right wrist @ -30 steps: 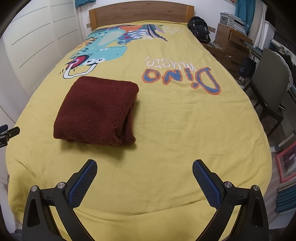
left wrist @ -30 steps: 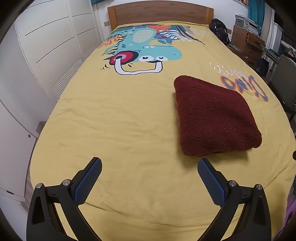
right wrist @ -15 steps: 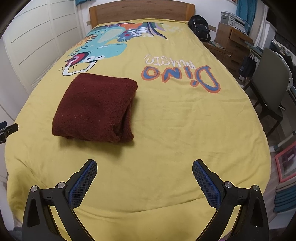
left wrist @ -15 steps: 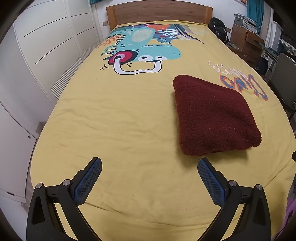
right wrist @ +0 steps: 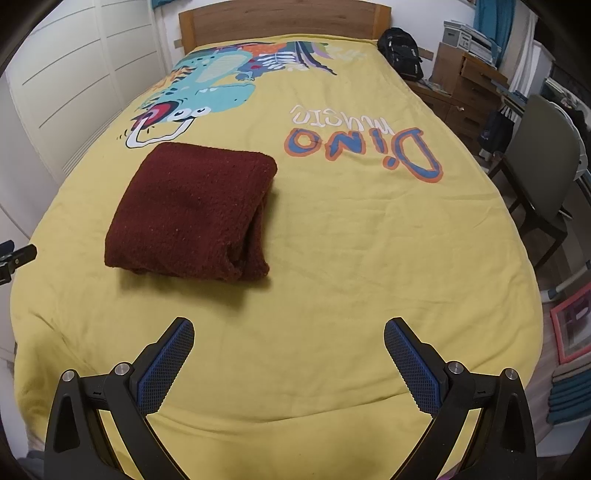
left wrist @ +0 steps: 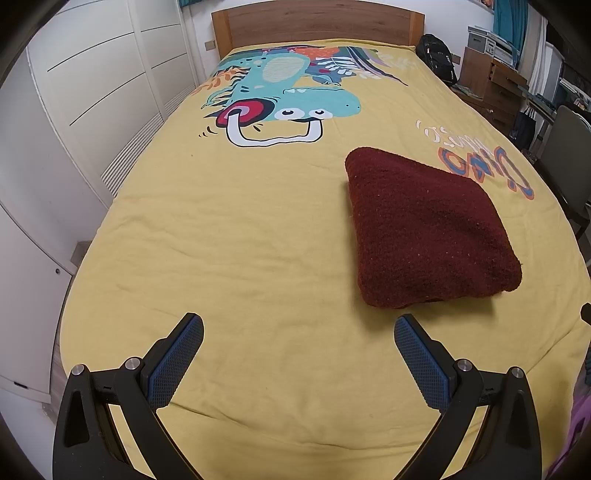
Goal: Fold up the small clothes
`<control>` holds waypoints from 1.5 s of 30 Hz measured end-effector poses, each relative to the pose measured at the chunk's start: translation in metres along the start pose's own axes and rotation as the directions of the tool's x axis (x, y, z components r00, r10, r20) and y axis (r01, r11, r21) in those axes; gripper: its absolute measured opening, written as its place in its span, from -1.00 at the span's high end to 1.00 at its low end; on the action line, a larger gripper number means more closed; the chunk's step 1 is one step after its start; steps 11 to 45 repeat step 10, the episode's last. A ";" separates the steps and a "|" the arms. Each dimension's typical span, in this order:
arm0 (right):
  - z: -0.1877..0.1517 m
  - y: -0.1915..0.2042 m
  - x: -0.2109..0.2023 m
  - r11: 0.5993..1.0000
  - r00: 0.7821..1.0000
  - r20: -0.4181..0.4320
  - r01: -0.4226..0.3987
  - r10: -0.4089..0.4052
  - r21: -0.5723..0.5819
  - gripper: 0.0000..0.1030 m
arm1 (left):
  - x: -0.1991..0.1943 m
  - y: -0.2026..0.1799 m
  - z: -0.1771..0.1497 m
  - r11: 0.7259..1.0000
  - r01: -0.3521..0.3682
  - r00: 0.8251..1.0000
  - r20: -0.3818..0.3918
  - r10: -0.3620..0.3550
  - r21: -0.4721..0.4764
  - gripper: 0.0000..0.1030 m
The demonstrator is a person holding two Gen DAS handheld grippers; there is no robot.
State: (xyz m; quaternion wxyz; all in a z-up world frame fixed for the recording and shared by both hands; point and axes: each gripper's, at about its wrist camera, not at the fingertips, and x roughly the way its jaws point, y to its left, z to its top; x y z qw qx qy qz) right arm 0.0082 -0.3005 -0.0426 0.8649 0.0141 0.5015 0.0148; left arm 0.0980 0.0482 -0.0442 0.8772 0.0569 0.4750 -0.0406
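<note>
A dark red fuzzy garment (left wrist: 428, 229) lies folded into a thick square on the yellow bedspread (left wrist: 258, 240). In the right wrist view the same folded garment (right wrist: 192, 210) sits left of centre, its folded layers showing along the right side. My left gripper (left wrist: 298, 328) hovers open over the near part of the bed, short of the garment's near left corner, holding nothing. My right gripper (right wrist: 289, 332) is open too, empty, in front of and to the right of the garment. A tip of the left gripper (right wrist: 16, 256) shows at the left edge.
The bedspread carries a dinosaur print (left wrist: 284, 103) and "Dino music" lettering (right wrist: 365, 144). A wooden headboard (left wrist: 317, 22) closes the far end. White wardrobe doors (left wrist: 92, 103) stand left; a black backpack (right wrist: 400, 51), wooden drawers (right wrist: 469, 85) and a grey chair (right wrist: 543, 158) stand right.
Both views have drifted slightly; the garment appears a touch lower and closer in the right wrist view. Both grippers stay open and the garment has not moved on the bed.
</note>
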 end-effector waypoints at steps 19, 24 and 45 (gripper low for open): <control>-0.001 -0.001 0.001 1.000 1.000 -0.003 -0.002 0.002 0.000 -0.99 | 0.003 0.000 -0.002 1.000 0.011 1.000 -0.008 -0.011 0.017 -0.98; -0.001 -0.001 0.001 1.000 1.000 -0.003 -0.002 0.002 0.000 -0.99 | 0.003 0.000 -0.002 1.000 0.011 1.000 -0.008 -0.011 0.017 -0.98; -0.001 -0.001 0.001 1.000 1.000 -0.003 -0.002 0.002 0.000 -0.99 | 0.003 0.000 -0.002 1.000 0.011 1.000 -0.008 -0.011 0.017 -0.98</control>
